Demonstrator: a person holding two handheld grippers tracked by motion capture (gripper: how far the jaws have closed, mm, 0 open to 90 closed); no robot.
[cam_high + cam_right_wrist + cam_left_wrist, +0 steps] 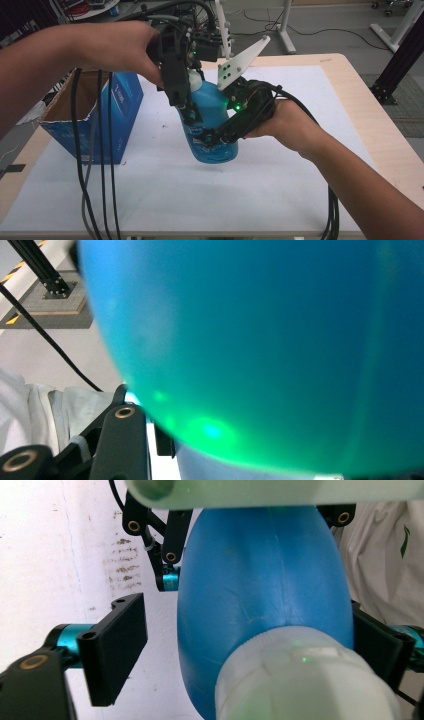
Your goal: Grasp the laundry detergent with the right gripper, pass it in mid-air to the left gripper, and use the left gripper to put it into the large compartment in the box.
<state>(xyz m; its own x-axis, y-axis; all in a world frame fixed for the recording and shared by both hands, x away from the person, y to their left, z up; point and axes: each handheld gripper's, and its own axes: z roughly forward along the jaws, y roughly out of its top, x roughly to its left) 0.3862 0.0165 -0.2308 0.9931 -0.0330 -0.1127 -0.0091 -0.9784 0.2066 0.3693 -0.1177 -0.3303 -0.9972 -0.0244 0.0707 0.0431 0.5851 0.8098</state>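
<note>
Over mid-table, upright bottle [216,102], base down by the sheet [175,200]; clamped low on its body by right gripper [212,141], jaws pressed to both sides. Left gripper [187,112] down from above, jaws spread astride the shoulder below the cap [300,680], one pad [120,645] clear of the plastic. Center those jaws on the cap, squeeze evenly, keep the right clamp firm against twisting. Beneath: wooden table [360,90], stained white sheet, open blue box [120,100] at left; grey floor [340,25] beyond.

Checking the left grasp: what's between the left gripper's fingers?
The blue bottle, white cap nearest the camera. In the left gripper view a gap remains beside one finger.
</note>
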